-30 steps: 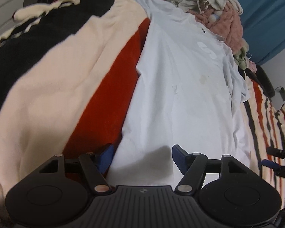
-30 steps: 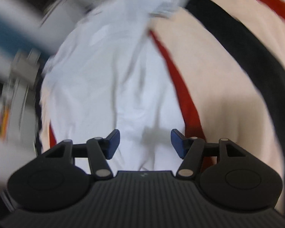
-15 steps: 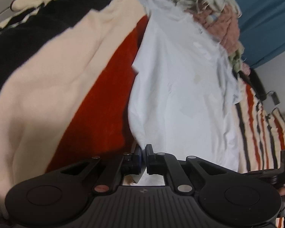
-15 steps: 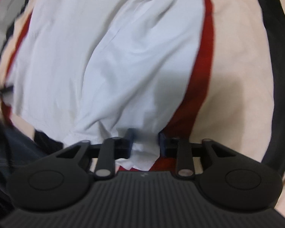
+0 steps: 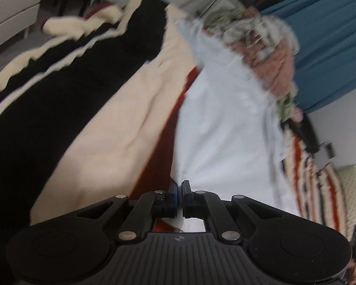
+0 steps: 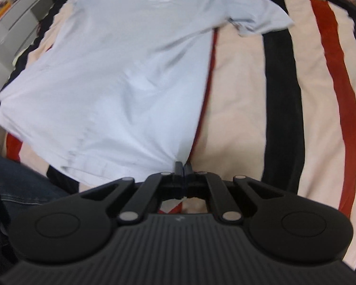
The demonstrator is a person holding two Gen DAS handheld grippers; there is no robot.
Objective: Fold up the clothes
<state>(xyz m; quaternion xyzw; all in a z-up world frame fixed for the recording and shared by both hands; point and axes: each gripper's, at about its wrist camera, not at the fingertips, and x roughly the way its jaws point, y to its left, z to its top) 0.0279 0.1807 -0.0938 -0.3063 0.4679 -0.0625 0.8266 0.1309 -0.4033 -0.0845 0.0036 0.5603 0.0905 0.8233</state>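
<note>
A pale blue T-shirt (image 6: 121,76) with a white chest print lies spread on a striped blanket, and it also shows in the left wrist view (image 5: 220,137). My left gripper (image 5: 180,190) is shut on the shirt's hem corner, with cloth bunched between the jaws. My right gripper (image 6: 184,168) is shut on the other hem corner, and the fabric is pulled taut toward it. One short sleeve (image 6: 258,21) lies out to the right.
The cream, black and red striped blanket (image 6: 284,90) covers the bed. A pile of other clothes (image 5: 268,54) sits beyond the shirt's collar, before a blue curtain (image 5: 332,42). White drawers (image 5: 14,7) stand at far left. Jeans (image 6: 19,185) show at lower left.
Both grippers closed from open onto the shirt's hem corners and have lifted and pulled the hem, drawing the fabric taut.
</note>
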